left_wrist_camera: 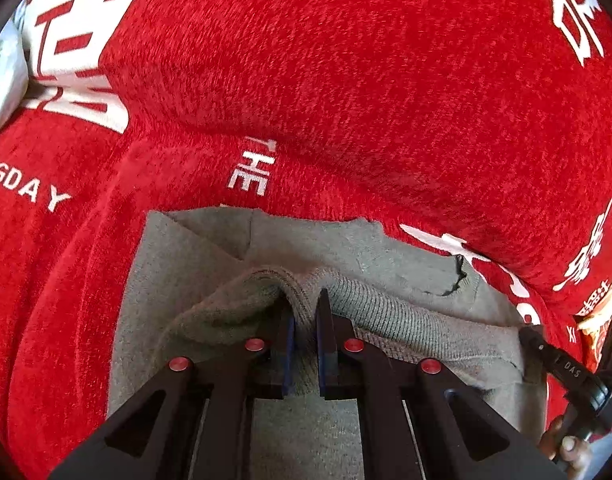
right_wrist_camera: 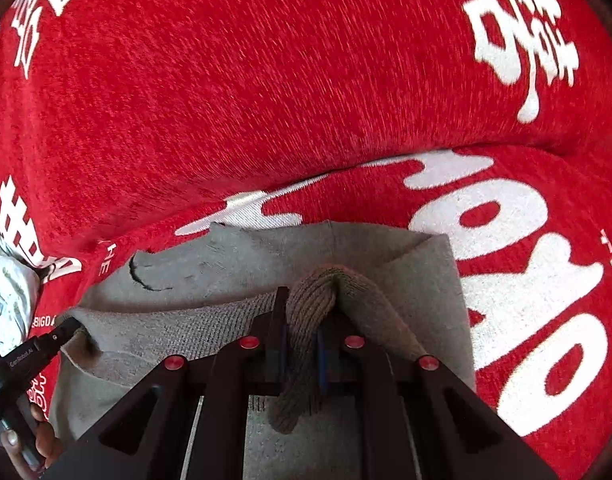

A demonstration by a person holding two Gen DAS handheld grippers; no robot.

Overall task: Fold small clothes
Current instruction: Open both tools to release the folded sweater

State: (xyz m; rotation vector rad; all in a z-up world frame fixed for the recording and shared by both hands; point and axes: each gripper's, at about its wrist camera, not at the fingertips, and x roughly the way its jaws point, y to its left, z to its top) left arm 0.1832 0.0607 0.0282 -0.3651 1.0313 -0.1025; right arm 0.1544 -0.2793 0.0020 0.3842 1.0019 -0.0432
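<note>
A small grey knit garment (left_wrist_camera: 210, 264) lies on a red cloth with white lettering (left_wrist_camera: 345, 80). My left gripper (left_wrist_camera: 304, 308) is shut on a pinched fold of the garment's ribbed edge, lifted a little off the flat part. In the right wrist view the same grey garment (right_wrist_camera: 226, 264) shows, and my right gripper (right_wrist_camera: 307, 304) is shut on a bunched roll of its ribbed edge, which hangs back between the jaws. Each view catches the other gripper at its side edge: the right gripper (left_wrist_camera: 545, 352) and the left gripper (right_wrist_camera: 62, 334), both at the garment's hem.
The red cloth (right_wrist_camera: 266, 80) covers nearly everything in view, with a raised fold across it. A pale patterned fabric (right_wrist_camera: 6, 280) lies at the far left. A hand (right_wrist_camera: 38, 440) holds the left tool; fingers (left_wrist_camera: 565, 444) show at lower right. A colourful packet (left_wrist_camera: 601, 320) sits at right.
</note>
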